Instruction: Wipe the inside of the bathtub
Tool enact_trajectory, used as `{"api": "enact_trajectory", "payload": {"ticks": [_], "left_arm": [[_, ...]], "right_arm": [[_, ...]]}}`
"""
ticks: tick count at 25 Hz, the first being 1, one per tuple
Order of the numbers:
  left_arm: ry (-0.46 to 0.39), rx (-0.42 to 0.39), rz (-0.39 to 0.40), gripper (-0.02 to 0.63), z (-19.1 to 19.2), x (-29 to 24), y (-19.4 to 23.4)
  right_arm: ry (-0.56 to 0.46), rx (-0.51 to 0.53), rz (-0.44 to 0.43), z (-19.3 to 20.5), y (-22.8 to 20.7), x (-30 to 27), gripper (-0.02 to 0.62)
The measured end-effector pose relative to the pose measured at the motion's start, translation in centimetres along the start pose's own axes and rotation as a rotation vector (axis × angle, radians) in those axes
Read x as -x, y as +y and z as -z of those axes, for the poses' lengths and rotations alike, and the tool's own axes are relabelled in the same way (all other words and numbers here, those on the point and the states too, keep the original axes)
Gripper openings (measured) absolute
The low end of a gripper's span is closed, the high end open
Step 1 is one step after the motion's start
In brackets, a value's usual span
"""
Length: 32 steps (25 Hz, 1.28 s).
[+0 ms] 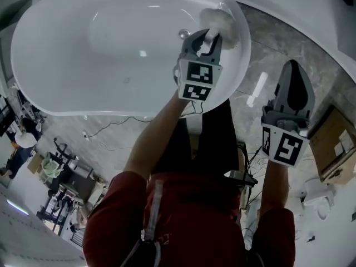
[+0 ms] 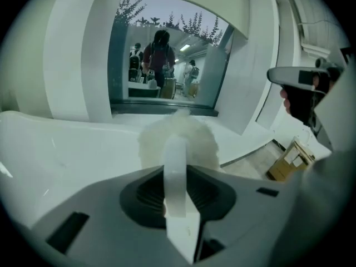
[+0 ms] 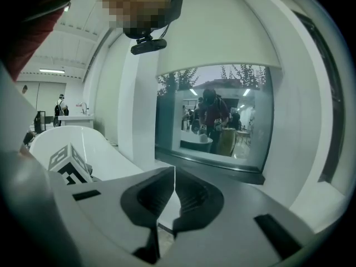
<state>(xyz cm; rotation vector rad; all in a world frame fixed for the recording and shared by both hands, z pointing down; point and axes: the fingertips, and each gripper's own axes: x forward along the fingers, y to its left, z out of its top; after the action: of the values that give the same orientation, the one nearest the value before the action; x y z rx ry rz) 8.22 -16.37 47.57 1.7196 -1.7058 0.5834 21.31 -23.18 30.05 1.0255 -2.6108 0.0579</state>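
Tub (image 1: 67, 65): white, on marble floor (image 1: 267, 49)
Left gripper (image 1: 208, 36): jaws pinching fluffy duster (image 1: 221, 19) at tub's end
Right gripper (image 1: 291, 67): jaws pressed together, over floor

- Head view dim, cool; small glare spots on the tub (image 1: 83, 49), a bright streak on the floor (image 1: 257, 89).
- Gripper views bow at edges, corners black.
- Nearby puff (image 2: 178, 135) soft, blurred.

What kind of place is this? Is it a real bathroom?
Probably not a home bathroom; more likely a showroom or workshop. A white bathtub stands on an open floor with loose cables, a cardboard box, and people beyond a window.
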Motion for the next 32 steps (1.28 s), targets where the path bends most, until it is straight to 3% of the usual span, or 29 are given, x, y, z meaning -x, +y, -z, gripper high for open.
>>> {"api": "enact_trajectory", "payload": {"ticks": [6, 21, 27, 32], "left_arm": [[0.020, 0.029, 0.006, 0.101, 1.3, -3.4, 0.2], [0.032, 0.004, 0.031, 0.101, 5.2, -8.2, 1.6], [0.054, 0.031, 0.036, 0.101, 9.1, -10.4, 5.1], [0.064, 0.038, 0.035, 0.101, 11.8, -13.0, 6.2]], "right_arm": [[-0.001, -0.014, -0.021, 2.4, -0.2, -1.4, 0.014], [0.033, -0.007, -0.073, 7.3, 2.0, -5.9, 0.014], [0.057, 0.019, -0.090, 9.0, 4.7, -8.8, 0.014], [0.066, 0.031, -0.080, 10.5, 4.2, -9.9, 0.014]]}}
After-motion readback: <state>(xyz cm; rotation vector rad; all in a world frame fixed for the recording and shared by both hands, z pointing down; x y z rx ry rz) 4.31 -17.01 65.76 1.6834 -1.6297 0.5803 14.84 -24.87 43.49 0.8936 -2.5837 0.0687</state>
